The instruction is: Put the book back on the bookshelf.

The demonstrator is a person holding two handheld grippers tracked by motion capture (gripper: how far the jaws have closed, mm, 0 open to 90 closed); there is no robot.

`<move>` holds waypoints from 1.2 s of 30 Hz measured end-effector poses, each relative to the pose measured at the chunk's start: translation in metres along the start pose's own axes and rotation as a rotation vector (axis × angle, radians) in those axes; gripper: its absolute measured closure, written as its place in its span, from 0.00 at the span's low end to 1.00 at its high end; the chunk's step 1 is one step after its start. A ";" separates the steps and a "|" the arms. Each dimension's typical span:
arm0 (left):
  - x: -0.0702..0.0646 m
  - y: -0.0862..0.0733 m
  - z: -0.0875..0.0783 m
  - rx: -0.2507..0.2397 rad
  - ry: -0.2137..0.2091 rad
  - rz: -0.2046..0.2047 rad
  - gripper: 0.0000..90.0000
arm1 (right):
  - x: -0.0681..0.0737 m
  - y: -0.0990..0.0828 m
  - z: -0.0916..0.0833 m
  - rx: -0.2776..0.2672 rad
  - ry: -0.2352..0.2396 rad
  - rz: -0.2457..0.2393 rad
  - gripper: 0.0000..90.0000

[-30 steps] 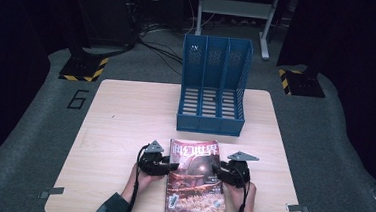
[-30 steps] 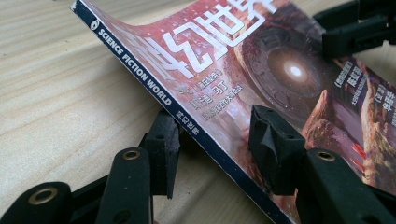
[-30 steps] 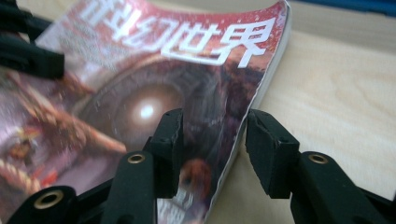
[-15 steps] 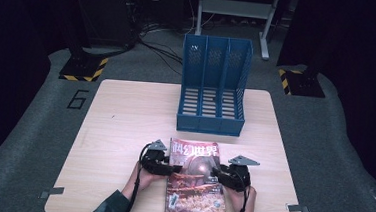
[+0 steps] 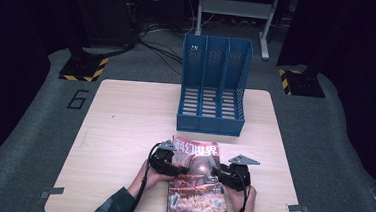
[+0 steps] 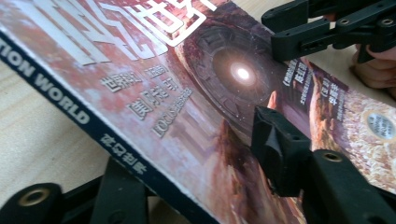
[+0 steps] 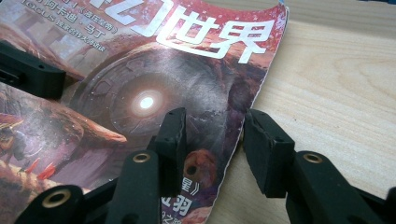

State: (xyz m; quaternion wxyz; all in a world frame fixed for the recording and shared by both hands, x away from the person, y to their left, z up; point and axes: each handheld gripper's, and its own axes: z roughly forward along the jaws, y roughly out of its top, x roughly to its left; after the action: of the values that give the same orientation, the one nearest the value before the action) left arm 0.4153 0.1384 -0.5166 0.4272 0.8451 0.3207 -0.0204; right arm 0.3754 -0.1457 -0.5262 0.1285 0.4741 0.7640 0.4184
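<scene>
Both grippers straddle the magazine (image 5: 197, 179) at the table's (image 5: 124, 131) near edge, left gripper (image 5: 175, 169) clamping its spine, right gripper (image 5: 217, 172) open astride its free edge, for lifting.

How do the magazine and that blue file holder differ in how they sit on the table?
The magazine lies low near the front edge, its spine side tipped up between the left gripper's jaws; the blue file holder stands upright at the far side, untouched. The magazine is thin with a reddish printed cover; the file holder is tall, plain blue, slotted and divided into three compartments. Both rest on the same wooden table.
</scene>
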 end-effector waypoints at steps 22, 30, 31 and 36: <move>-0.006 0.000 -0.006 -0.123 0.004 0.070 0.74 | -0.021 0.010 -0.003 0.057 0.111 0.079 0.44; -0.010 -0.001 -0.015 -0.209 0.015 0.104 0.77 | -0.023 0.026 0.003 0.111 0.135 0.063 0.35; -0.011 -0.001 -0.017 -0.219 0.020 0.113 0.77 | -0.024 0.027 0.004 0.110 0.141 0.063 0.35; -0.012 -0.002 -0.025 -0.276 0.022 0.145 0.78 | -0.028 0.033 0.015 0.134 0.196 0.110 0.26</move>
State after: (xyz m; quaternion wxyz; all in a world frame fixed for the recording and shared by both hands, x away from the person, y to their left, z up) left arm 0.3987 0.1512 -0.4985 0.5363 0.7994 0.2632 0.0639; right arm 0.4189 -0.1548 -0.5156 -0.0017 0.4797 0.7718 0.4173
